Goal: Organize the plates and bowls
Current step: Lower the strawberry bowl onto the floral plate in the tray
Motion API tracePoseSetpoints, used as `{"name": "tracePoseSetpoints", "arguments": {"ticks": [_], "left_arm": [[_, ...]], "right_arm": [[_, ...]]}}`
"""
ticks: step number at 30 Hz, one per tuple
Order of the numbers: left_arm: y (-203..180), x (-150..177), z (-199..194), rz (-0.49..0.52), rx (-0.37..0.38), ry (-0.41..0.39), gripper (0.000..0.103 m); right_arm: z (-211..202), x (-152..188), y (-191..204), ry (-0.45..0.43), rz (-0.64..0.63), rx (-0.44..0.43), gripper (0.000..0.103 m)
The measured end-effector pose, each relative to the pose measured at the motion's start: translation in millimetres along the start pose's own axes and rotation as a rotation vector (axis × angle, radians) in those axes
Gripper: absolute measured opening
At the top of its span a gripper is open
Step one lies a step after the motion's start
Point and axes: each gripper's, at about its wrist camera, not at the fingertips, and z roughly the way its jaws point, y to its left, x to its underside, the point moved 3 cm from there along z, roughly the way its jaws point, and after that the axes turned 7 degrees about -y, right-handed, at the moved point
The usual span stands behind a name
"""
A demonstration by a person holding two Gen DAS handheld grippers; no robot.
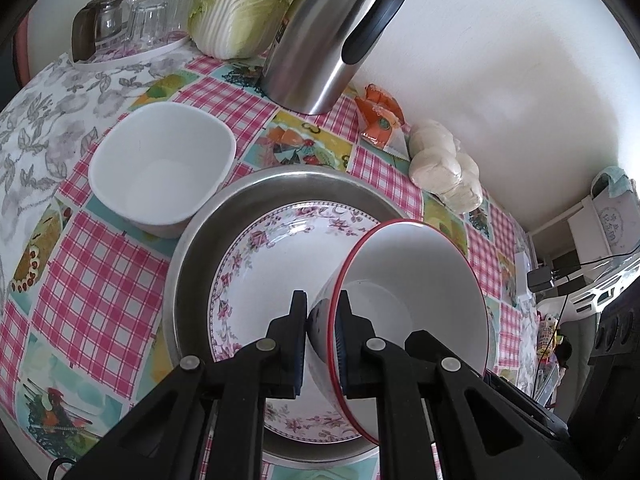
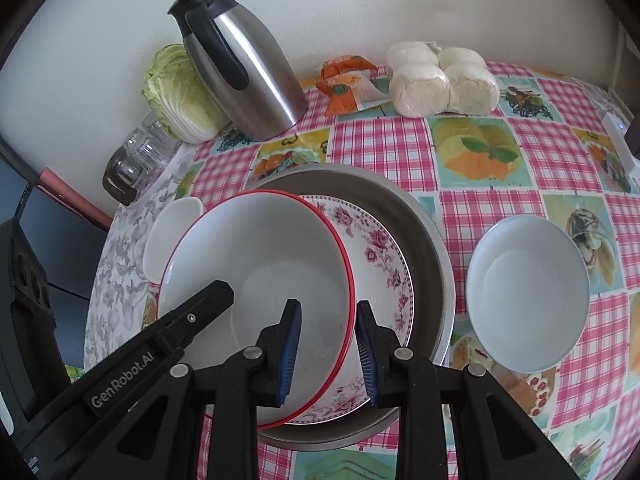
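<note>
The left tool [image 1: 323,312] is clenching the rim of the red-rimmed bowl [image 1: 416,280], one finger inside the wall and one outside, and is holding it tilted. The right tool [image 2: 329,320] is straddling the opposite rim of the same bowl [image 2: 256,264]; its blue pads [image 2: 291,354] are standing partly apart, and whether they are pressing the wall I cannot tell. The bowl is sitting empty over a flowered plate [image 1: 256,264], which is lying inside a steel basin [image 1: 192,256]. Left of the basin an empty square white bowl [image 1: 160,172] is resting on the surface [image 1: 96,264]; on the basin's other side a round white bowl [image 2: 528,292] is also standing empty. That is making three bowls, one plate and one basin. Farther back one steel jug [image 1: 332,36], a cabbage [image 1: 240,4] and a tray of glasses [image 1: 140,16] are standing.
</note>
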Motion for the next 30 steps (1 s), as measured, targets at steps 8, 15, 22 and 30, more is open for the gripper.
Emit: {"name": "tracePoseSetpoints", "arguments": {"ticks": [8,15,22,30], "left_arm": [[4.3,3.2,8.7,-0.006,-0.005,0.028,0.011],[3.6,5.0,15.3,-0.001,-0.013,0.044,0.011],[6.4,7.6,22.4,-0.001,-0.032,0.062,0.011],[10.5,8.2,26.5,-0.012,-0.037,0.064,0.011]], "right_arm": [[7.2,1.6,-1.6,0.017,0.001,0.010,0.030],[11.9,3.2,-4.2,0.029,0.006,0.016,0.030],[18.3,5.6,-5.4,0.040,0.007,0.019,0.030],[25.9,7.8,-5.5,0.049,0.012,0.014,0.030]]}}
